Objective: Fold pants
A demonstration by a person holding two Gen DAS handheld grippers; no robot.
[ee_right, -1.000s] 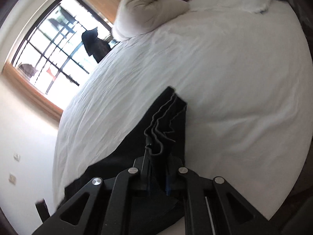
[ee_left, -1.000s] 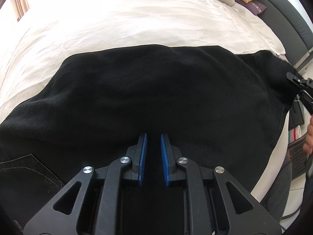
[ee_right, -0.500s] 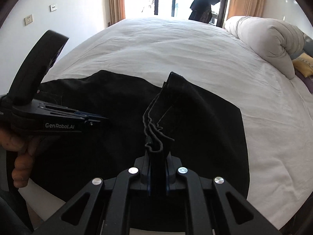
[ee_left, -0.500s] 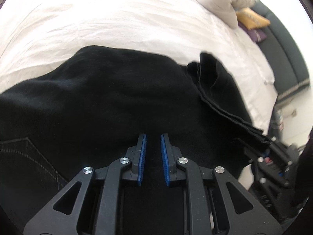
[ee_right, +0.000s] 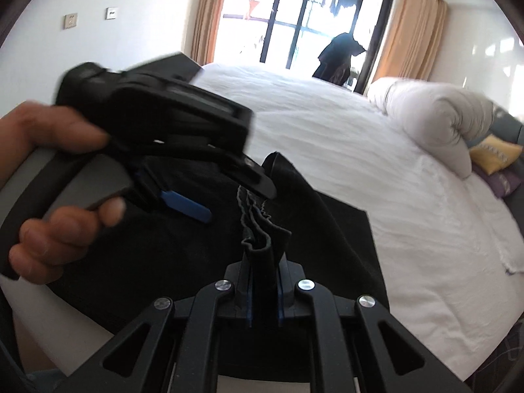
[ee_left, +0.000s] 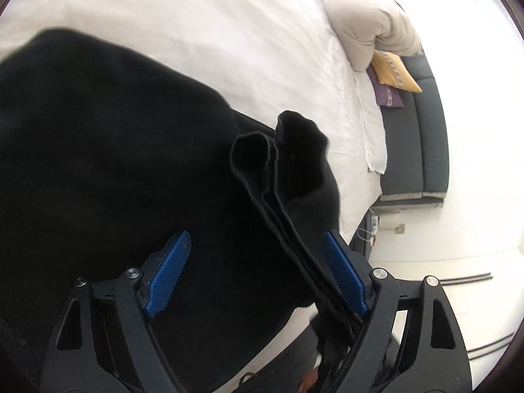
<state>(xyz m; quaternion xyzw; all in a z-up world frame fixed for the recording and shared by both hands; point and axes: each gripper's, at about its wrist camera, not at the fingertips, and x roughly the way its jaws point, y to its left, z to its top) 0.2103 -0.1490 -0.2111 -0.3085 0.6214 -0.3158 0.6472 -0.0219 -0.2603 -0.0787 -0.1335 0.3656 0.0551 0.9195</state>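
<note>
Black pants (ee_left: 108,170) sprawl across the white bed (ee_left: 203,23), their bunched hem clamped in my right tongs (ee_right: 263,290), lifted, while my left tongs (ee_left: 258,271), held in my hand (ee_right: 49,196), have just spread apart around that raised fold.

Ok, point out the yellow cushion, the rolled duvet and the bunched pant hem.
yellow cushion (ee_left: 394,72), left wrist view, its face.
rolled duvet (ee_right: 435,121), right wrist view, its bulge.
bunched pant hem (ee_right: 262,222), right wrist view, pleated edge.

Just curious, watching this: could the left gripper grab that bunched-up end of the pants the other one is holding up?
Probably yes. The left gripper, its jaws just opened, already has the bunched hem rising between its blue pads, nothing blocking. The right gripper grips the hem lower down.
</note>
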